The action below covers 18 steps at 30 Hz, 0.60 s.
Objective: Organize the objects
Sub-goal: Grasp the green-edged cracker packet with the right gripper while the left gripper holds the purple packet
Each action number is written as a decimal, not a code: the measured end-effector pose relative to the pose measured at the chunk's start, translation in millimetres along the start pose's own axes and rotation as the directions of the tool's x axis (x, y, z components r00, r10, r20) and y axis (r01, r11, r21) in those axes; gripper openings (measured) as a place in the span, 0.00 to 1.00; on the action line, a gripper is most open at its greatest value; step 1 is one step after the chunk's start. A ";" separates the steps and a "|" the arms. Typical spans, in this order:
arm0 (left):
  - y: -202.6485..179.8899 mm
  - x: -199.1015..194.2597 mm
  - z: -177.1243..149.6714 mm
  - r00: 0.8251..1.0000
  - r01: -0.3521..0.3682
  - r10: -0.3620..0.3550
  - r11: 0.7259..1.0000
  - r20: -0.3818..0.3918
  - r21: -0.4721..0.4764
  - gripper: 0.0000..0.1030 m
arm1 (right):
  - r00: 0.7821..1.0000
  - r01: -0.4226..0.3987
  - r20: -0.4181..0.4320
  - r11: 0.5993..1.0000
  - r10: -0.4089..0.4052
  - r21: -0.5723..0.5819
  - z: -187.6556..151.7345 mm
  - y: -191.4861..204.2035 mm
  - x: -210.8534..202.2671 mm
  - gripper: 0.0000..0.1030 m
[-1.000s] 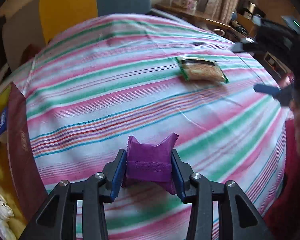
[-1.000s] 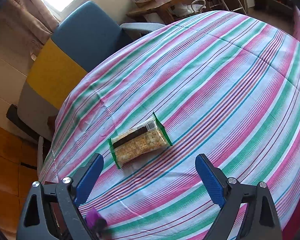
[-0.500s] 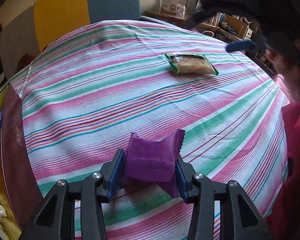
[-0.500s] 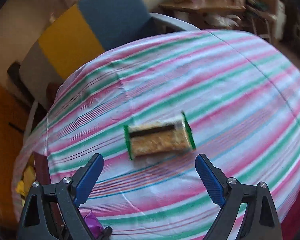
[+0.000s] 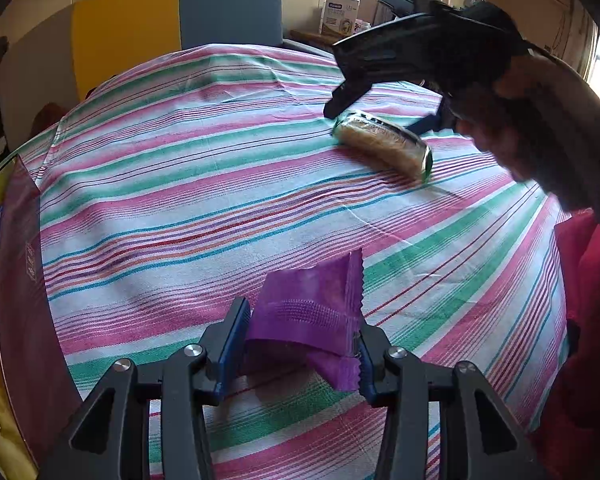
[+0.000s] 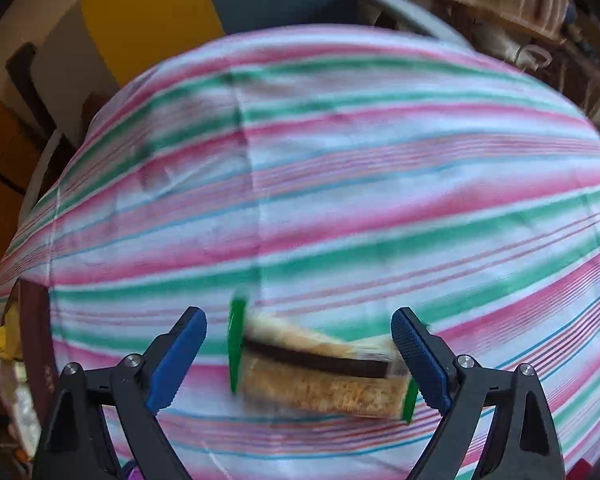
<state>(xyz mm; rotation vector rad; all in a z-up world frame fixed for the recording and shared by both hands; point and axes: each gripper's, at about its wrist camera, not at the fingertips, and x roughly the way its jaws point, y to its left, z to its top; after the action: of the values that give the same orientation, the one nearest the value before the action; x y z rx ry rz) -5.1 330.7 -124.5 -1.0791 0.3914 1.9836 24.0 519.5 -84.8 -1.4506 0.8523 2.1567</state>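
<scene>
1. Objects are being sorted on a striped tablecloth [image 5: 220,184] that is covering a round table, with a blue and yellow chair [image 5: 180,20] being seen beyond its far edge.
2. A dark red box [image 5: 20,280] is being shown at the table's left edge.
3. The cracker packet [image 6: 320,376], green at both ends, is lying flat on the cloth and is being straddled by the right gripper [image 6: 300,352]; its jaws are being held wide apart, the right pad just beside the packet's end, the left pad clear of it.
4. The purple packet [image 5: 308,312] is being kept between the blue pads of the left gripper [image 5: 300,344], near the table's front edge; its jaws have just been opening slightly, and whether the pads are pressing it cannot be told.
</scene>
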 end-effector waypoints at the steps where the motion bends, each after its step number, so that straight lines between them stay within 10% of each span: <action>1: 0.4 -0.1 -0.2 1.000 0.003 -0.003 1.000 0.002 -0.003 0.46 | 0.998 -0.046 -0.040 0.999 0.047 0.006 -8.5 0.2 1.7 0.92; 4: 1.2 0.2 -0.8 1.000 0.014 -0.014 1.000 0.009 -0.009 0.45 | 0.979 -0.163 -0.125 0.986 0.159 -0.019 -41.9 10.5 1.7 0.91; 9: 3.9 -1.6 -0.9 1.000 0.026 -0.026 0.999 0.006 -0.019 0.45 | 0.994 -0.105 -0.042 0.993 0.103 -0.049 -67.5 15.2 -15.4 0.90; 18: 4.3 -3.5 -3.2 1.000 0.026 -0.025 0.999 0.011 -0.026 0.45 | 0.984 -0.180 0.088 0.910 0.158 0.374 -55.9 -47.9 -18.1 0.92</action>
<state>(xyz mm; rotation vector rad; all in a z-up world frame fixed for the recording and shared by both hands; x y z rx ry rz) -5.6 324.4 -124.0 -1.0845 0.3448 1.9763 98.9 516.6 -96.0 -1.1501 1.3335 1.9901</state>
